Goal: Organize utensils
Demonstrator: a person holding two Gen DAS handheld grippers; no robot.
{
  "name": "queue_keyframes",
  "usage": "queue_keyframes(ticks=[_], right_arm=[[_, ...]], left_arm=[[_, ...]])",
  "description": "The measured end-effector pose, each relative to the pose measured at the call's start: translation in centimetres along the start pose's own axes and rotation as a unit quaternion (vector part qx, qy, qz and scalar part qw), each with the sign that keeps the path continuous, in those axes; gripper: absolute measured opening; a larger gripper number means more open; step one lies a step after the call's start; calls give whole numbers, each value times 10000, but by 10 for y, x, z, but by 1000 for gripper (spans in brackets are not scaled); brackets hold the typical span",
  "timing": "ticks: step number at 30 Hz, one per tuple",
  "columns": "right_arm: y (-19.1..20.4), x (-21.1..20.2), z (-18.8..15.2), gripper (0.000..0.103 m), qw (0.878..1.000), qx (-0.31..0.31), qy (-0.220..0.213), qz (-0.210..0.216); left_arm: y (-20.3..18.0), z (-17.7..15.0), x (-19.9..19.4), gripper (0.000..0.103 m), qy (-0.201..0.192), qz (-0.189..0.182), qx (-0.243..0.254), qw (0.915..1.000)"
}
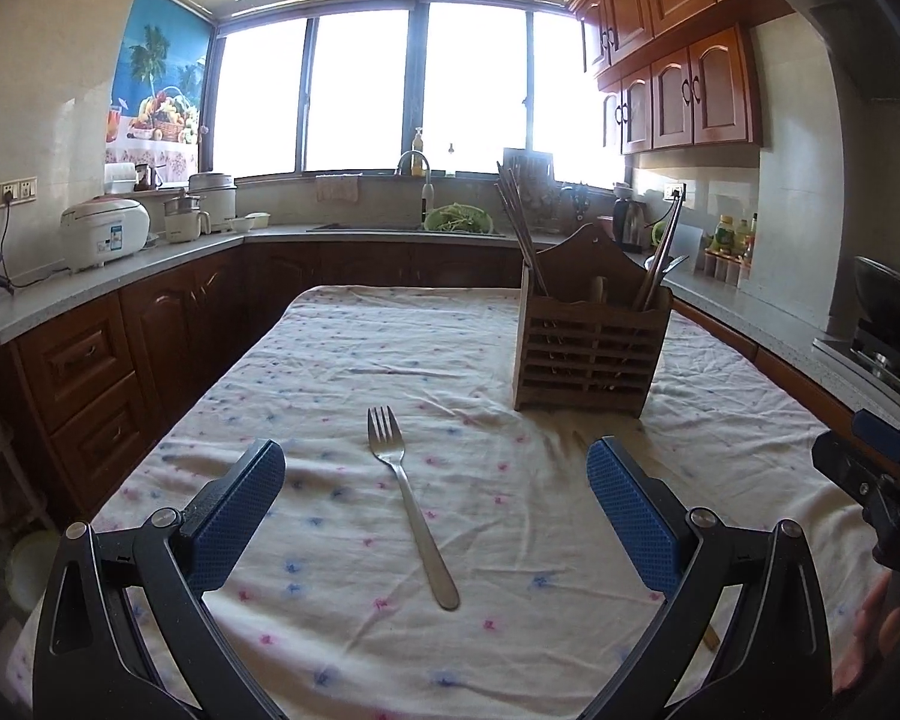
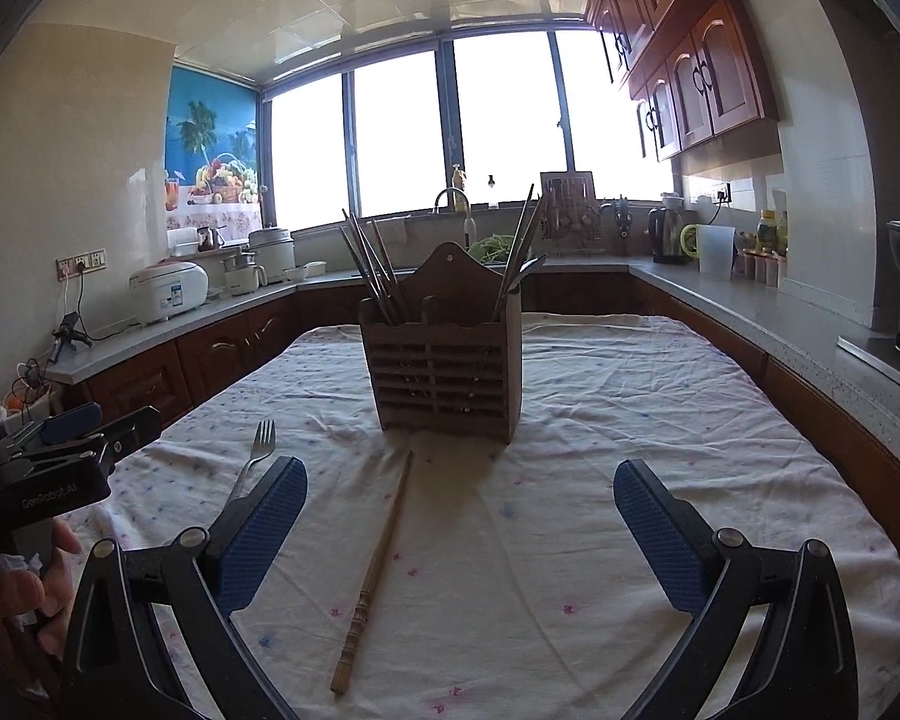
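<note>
A steel fork (image 1: 411, 504) lies on the flowered tablecloth (image 1: 342, 372), tines pointing away, between the fingers of my open, empty left gripper (image 1: 435, 468). A wooden slatted utensil holder (image 1: 591, 336) stands beyond it to the right, with chopsticks in its left compartment and utensils in its right. In the right wrist view the holder (image 2: 447, 354) stands straight ahead. A single wooden chopstick (image 2: 375, 570) lies on the cloth between the fingers of my open, empty right gripper (image 2: 459, 492). The fork (image 2: 258, 450) shows partly behind its left finger.
The table sits inside a U-shaped kitchen counter (image 1: 168, 252) with rice cookers (image 1: 105, 231), a sink and a bowl of greens (image 1: 457, 219). A kettle (image 2: 666, 234) and jars stand on the right counter. A stove with a wok (image 1: 888, 300) is at the far right.
</note>
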State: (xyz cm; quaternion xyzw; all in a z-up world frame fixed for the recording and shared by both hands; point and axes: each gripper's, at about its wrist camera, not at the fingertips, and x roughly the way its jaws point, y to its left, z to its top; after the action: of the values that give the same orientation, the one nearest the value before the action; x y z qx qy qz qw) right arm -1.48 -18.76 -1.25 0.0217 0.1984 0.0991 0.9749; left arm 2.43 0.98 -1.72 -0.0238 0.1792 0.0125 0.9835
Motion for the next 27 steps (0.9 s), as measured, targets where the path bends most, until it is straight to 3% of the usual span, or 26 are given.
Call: queue_keyframes(ticks=[27], right_arm=[[-12,-26,-12,103,9996,153,-55,-212]], left_arm=[[-19,-2,-14,103,102,-28,392,9992]])
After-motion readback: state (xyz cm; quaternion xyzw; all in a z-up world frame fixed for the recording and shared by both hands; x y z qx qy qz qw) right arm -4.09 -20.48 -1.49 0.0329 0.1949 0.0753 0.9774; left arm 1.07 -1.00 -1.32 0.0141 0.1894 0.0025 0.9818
